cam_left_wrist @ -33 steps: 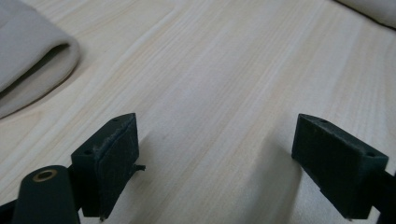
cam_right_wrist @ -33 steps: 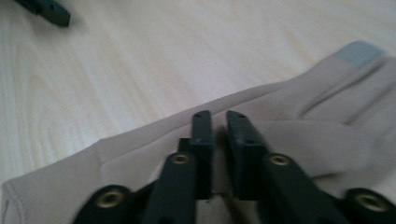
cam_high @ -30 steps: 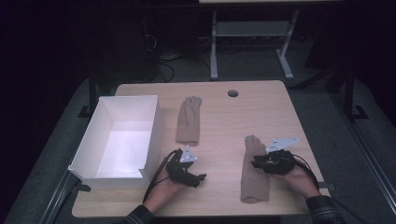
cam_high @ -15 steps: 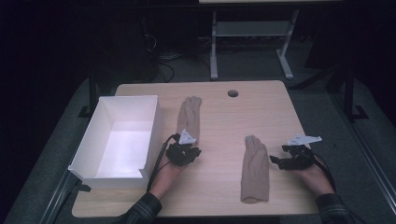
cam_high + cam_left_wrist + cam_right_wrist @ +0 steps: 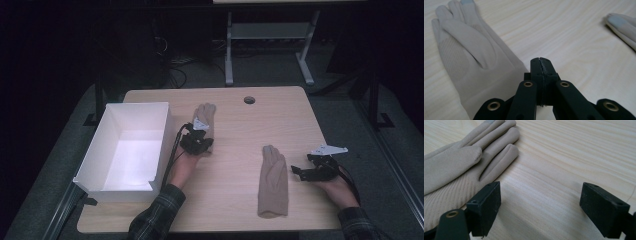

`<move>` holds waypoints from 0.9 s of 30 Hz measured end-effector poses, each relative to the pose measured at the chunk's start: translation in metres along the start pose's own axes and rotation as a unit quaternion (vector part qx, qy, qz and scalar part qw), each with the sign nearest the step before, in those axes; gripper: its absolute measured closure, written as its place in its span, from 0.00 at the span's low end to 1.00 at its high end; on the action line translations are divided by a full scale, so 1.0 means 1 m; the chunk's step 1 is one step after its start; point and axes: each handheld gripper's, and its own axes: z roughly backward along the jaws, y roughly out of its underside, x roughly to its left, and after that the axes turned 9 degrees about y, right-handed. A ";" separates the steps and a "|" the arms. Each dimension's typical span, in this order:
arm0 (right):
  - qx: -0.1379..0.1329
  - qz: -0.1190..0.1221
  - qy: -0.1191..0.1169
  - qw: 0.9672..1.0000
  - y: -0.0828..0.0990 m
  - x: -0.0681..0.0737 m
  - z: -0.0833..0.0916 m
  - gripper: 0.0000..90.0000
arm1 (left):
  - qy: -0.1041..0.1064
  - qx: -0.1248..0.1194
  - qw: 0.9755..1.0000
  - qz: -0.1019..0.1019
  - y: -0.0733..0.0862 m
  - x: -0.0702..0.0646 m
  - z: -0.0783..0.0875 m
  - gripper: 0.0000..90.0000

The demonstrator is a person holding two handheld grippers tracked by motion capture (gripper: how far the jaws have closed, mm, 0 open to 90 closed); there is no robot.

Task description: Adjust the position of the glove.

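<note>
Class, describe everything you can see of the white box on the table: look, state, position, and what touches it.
The white box is a plain, open-topped rectangular bin with thin, upright walls, looking like card or plastic. Its brightly lit floor looks empty. It sits on the wooden table's left edge, its long side running away from the person. The left gripper works just to its right, its cable lying along the box's right wall; contact is unclear.
</note>
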 end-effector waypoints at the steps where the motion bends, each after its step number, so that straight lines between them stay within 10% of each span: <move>1: 0.000 0.000 0.000 1.000 0.000 0.000 0.000 0.19 | -0.004 -0.002 1.000 0.000 -0.003 0.003 -0.003 0.99; 16: 0.000 0.000 0.000 1.000 0.000 0.000 0.000 0.19 | -0.019 0.028 0.999 0.014 -0.003 0.034 -0.045 0.99; 27: 0.000 0.000 0.000 1.000 0.000 0.000 0.000 0.19 | 0.013 0.038 0.999 0.004 0.006 0.015 -0.038 0.99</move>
